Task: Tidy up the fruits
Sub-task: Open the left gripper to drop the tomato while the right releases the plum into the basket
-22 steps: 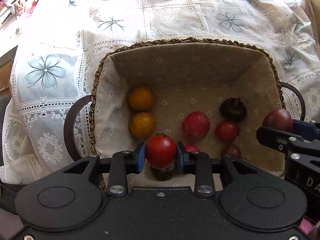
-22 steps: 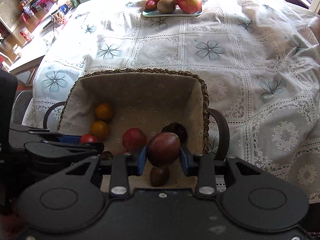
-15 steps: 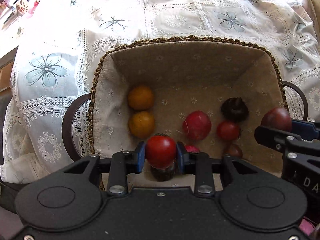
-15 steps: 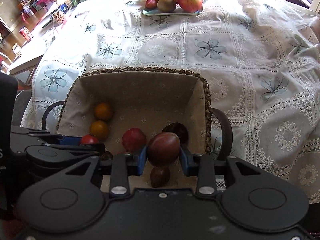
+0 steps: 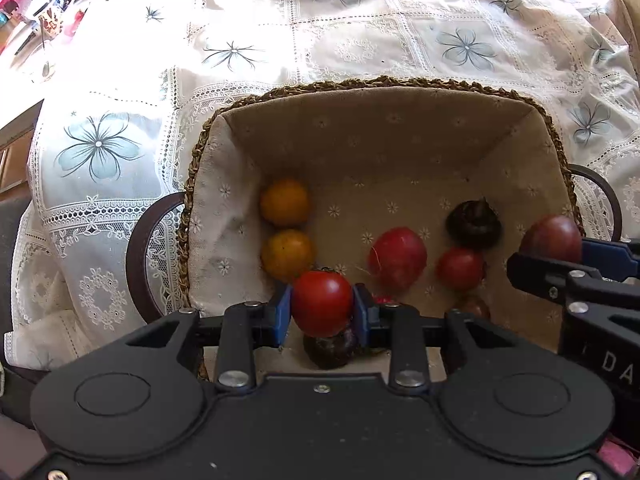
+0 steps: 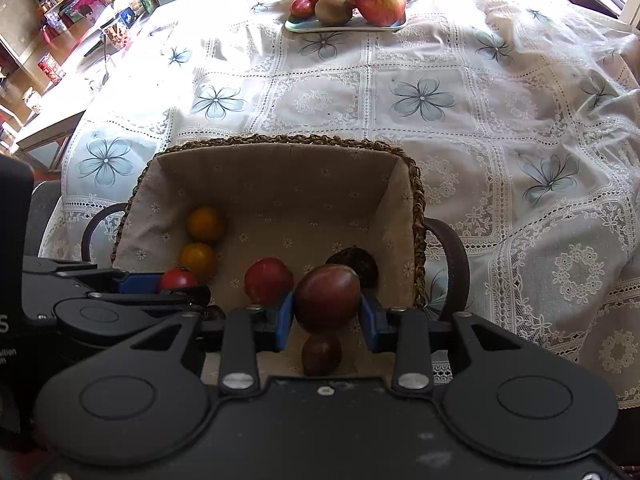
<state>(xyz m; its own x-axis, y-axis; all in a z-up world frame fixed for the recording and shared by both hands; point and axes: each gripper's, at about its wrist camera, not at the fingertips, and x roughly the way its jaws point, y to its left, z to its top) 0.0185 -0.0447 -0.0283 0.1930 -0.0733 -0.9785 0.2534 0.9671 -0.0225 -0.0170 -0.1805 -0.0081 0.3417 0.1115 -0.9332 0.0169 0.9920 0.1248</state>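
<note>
Left-wrist view: two round orange fruits (image 5: 286,226) lie one behind the other ahead and to the left of the left gripper (image 5: 322,311), against the left wall of a woven, cloth-lined basket (image 5: 384,82) with dark loop handles. The left gripper's blue pads are clamped on a glossy red tomato (image 5: 322,303), held above the basket's near end with a small dark round fruit (image 5: 330,350) directly beneath it. Ahead and to its right a larger pinkish-red fruit (image 5: 397,258), a small red fruit (image 5: 460,268) and a dark, pointed-top fruit (image 5: 474,222) rest on the basket floor. Further right, the right gripper (image 6: 327,314) is closed on a dark purple-brown plum-like fruit (image 6: 327,297), held over the near right part of the basket with another small dark fruit (image 6: 321,354) below it. Far ahead of both tools, across the white lace tablecloth with blue flowers (image 6: 420,96), a pale tray (image 6: 346,26) carries an apple, kiwis and an orange, probably the destination. Both fruits are smooth, round and pinched only at their sides, so a tilt or jolt in transit could roll either one out; squeezing harder could bruise the soft tomato. The two tools sit close together, and moving them at once risks a knock.
</note>
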